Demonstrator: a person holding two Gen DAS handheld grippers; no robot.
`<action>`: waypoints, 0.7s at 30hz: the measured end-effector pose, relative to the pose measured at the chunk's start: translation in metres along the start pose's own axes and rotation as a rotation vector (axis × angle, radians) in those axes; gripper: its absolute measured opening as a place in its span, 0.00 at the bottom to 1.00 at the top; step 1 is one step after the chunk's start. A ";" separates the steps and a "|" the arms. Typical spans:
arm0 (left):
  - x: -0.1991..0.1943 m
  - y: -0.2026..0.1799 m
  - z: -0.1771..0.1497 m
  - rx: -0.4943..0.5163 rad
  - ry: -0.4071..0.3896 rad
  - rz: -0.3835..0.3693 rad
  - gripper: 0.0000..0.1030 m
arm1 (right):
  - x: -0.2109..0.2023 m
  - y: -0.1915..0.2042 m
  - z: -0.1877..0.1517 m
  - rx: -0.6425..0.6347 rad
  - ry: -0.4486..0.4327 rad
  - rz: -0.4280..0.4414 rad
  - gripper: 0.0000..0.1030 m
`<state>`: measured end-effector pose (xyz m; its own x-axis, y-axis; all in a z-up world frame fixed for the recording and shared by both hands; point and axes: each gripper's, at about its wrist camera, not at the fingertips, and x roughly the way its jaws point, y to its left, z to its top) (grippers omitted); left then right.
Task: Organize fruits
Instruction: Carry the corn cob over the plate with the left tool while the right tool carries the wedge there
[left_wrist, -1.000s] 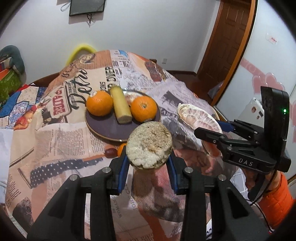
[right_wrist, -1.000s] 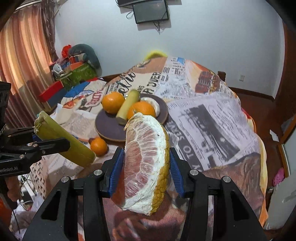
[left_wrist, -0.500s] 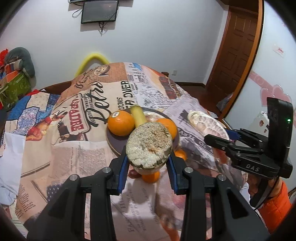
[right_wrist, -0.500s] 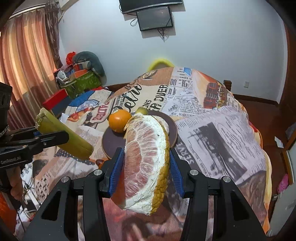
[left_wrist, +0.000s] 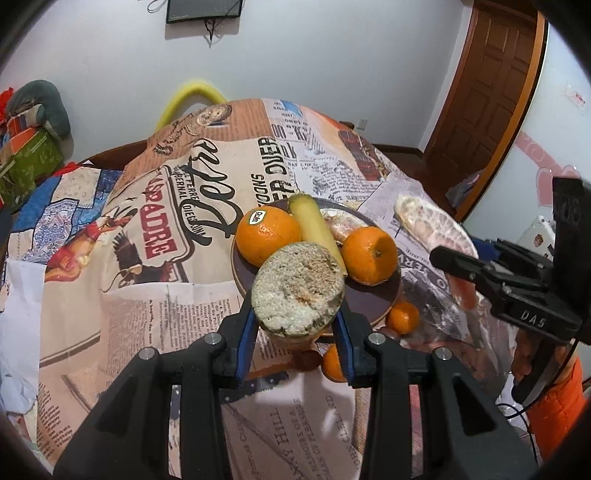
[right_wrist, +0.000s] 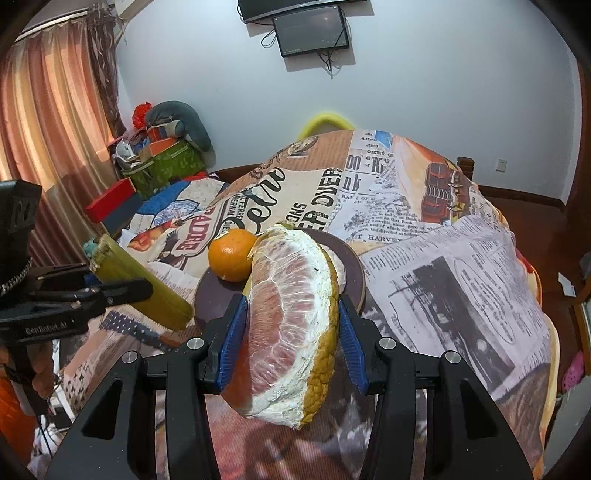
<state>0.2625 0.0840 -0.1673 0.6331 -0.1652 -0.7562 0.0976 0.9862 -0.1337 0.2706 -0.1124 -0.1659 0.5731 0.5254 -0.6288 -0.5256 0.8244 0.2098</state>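
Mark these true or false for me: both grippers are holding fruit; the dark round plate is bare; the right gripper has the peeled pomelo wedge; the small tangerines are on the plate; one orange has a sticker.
1. Both grippers hold something. True: the left gripper clamps a cut yellow-green stalk, and the right gripper also holds fruit.
2. The dark round plate is bare. False: it holds two large oranges and a pale stalk piece.
3. The right gripper holds the peeled pomelo wedge. True.
4. The small tangerines lie on the plate. False: they sit on the newspaper-print cloth beside it.
5. The left-hand large orange bears a sticker. True.
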 end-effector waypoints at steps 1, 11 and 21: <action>0.004 0.000 0.002 0.008 0.005 0.004 0.37 | 0.003 0.000 0.003 -0.003 -0.001 0.003 0.44; 0.031 -0.003 0.023 0.065 0.022 -0.001 0.37 | 0.029 -0.001 0.020 -0.031 0.003 0.019 0.44; 0.058 -0.006 0.036 0.078 0.016 -0.009 0.36 | 0.056 -0.006 0.034 -0.034 0.036 0.038 0.44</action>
<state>0.3264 0.0688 -0.1867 0.6196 -0.1739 -0.7654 0.1634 0.9824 -0.0909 0.3272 -0.0806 -0.1771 0.5298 0.5480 -0.6473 -0.5680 0.7961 0.2090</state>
